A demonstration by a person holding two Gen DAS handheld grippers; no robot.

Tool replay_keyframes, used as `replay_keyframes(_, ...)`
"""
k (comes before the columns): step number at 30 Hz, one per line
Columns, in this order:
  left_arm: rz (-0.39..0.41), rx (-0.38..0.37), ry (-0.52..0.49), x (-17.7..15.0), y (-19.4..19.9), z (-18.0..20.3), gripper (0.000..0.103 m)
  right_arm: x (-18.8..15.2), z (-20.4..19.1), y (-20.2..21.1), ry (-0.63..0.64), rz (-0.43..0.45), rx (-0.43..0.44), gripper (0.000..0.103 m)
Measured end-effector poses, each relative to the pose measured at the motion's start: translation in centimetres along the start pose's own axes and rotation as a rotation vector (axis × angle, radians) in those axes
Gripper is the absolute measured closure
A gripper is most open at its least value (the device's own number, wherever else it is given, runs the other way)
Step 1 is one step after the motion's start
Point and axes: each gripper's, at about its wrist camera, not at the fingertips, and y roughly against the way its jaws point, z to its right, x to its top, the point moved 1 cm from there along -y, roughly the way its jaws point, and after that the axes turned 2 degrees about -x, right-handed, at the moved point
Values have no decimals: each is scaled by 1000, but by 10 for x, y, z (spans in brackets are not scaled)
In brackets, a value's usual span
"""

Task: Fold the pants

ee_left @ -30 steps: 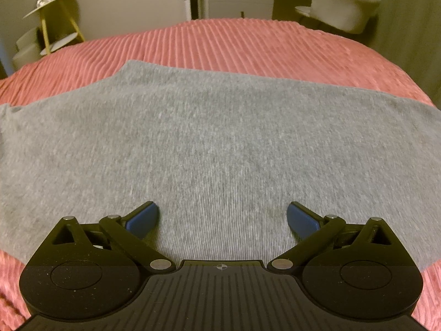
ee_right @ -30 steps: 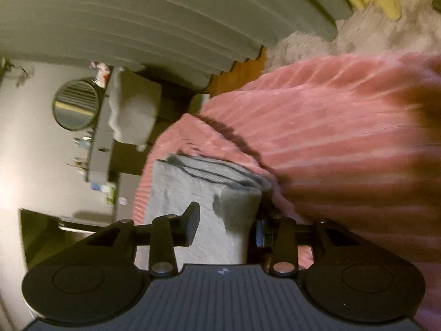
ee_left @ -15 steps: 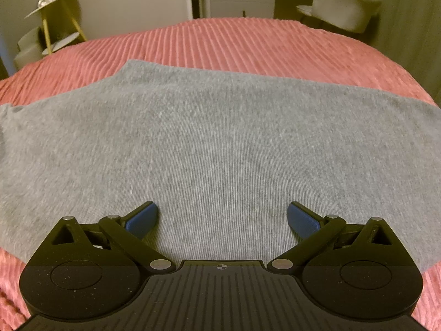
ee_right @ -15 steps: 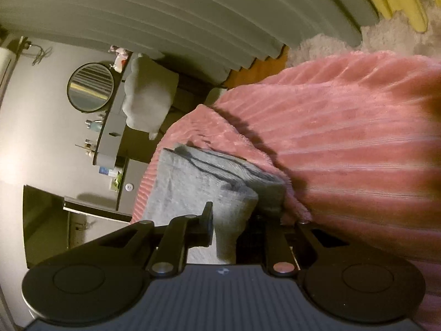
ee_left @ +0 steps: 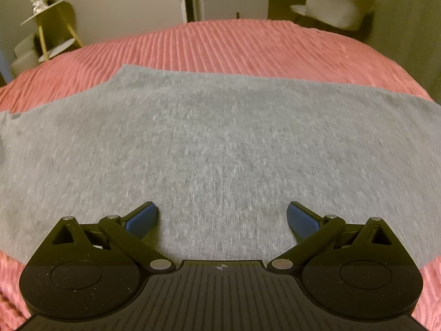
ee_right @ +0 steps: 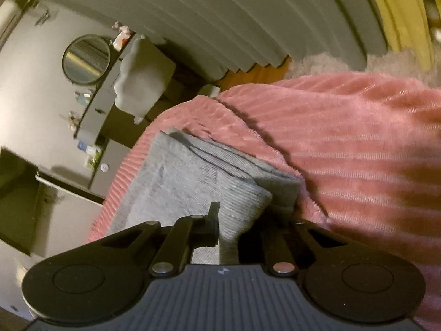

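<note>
Grey pants (ee_left: 220, 138) lie spread flat across a pink ribbed bedspread (ee_left: 248, 47). My left gripper (ee_left: 222, 212) hovers low over their near part, open wide, with its blue pads (ee_left: 143, 218) apart and nothing between them. In the right wrist view the camera is rolled sideways. There the pants (ee_right: 187, 176) show a layered end at the bed's edge. My right gripper (ee_right: 237, 220) is closing on a raised corner of that cloth, which is pinched between its fingers. Its right finger is hidden behind the fabric.
Past the bed stand a pale chair (ee_left: 339, 8), a grey dresser (ee_left: 237, 0) and a yellow tiered stand (ee_left: 46, 27). The right wrist view shows the bedspread (ee_right: 358, 138), a round mirror (ee_right: 86, 58), a pleated curtain (ee_right: 220, 13) and a shaggy rug (ee_right: 325, 63).
The right gripper's fingers have drawn together onto the pants' corner, and its view has rolled and shifted a little. The left gripper and the spread cloth look the same.
</note>
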Motion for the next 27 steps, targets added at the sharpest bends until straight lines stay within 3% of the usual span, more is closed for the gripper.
replay_keyframes(2, -3, -11, 6, 0, 0, -2, 0, 0, 5, 6, -67, 11, 36, 94)
replay_keyframes(4, -8, -22, 11, 1, 0, -4, 0, -1, 12, 13, -140, 9, 12, 83)
replay_keyframes(6, -19, -40, -1, 1, 3, -2, 0, -5, 16, 22, -176, 8, 46, 71)
replay_keyframes(8, -20, -57, -40, 0, 7, 5, 0, -10, 18, 33, -182, 16, 42, 65)
replay_keyframes(11, -31, -129, -101, -3, 13, 25, 0, -13, 18, 39, -178, 28, 62, 49)
replay_keyframes(16, -60, -245, -189, -21, 30, 65, 0, -7, 10, 41, -190, 2, -16, 47)
replay_keyframes(18, -56, -266, -246, -29, 37, 76, 0, -6, 9, 48, -187, 3, -34, 29)
replay_keyframes(22, -24, -262, -316, -32, 33, 89, 0, -9, 23, 52, -199, 17, 16, 29)
replay_keyframes(25, -9, -205, -344, -29, 20, 91, 0, -5, 28, 43, -219, 26, 76, 31)
replay_keyframes(27, 1, -205, -358, -31, 22, 93, 0, 0, 25, 34, -222, 9, 60, 56)
